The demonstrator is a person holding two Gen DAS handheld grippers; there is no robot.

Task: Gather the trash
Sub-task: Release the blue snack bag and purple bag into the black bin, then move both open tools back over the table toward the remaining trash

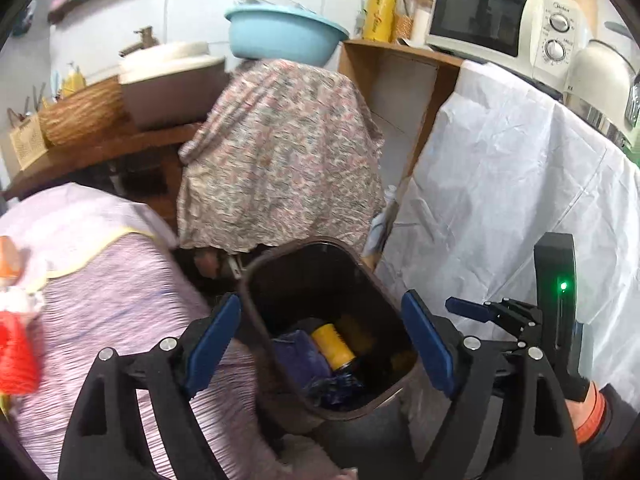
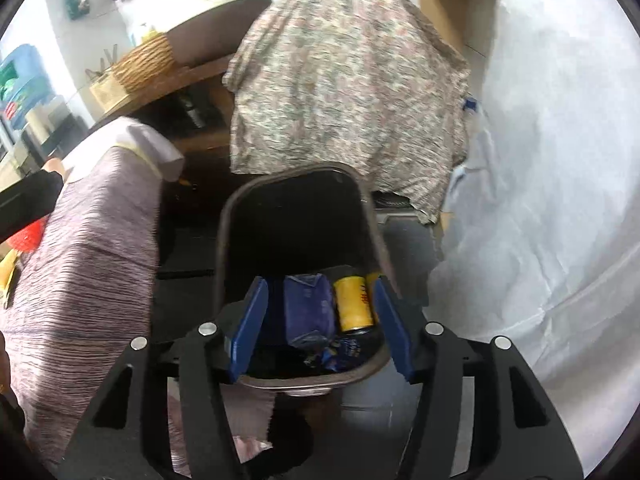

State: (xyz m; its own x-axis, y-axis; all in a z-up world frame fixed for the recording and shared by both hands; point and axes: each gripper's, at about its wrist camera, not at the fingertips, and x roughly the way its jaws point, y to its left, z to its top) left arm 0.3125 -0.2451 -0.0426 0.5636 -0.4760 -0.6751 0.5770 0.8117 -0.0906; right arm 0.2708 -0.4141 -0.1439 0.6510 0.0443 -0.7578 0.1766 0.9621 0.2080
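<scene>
- Left gripper: fingers wide, empty, above the bin; one finger could catch the rim and tip it.
- Right gripper: fingers partly apart, empty, over the same bin.
- Trash lies inside: yellow can, purple bag; a knocked bin would spill both.
- Beyond, the floral cloth could snag.
</scene>
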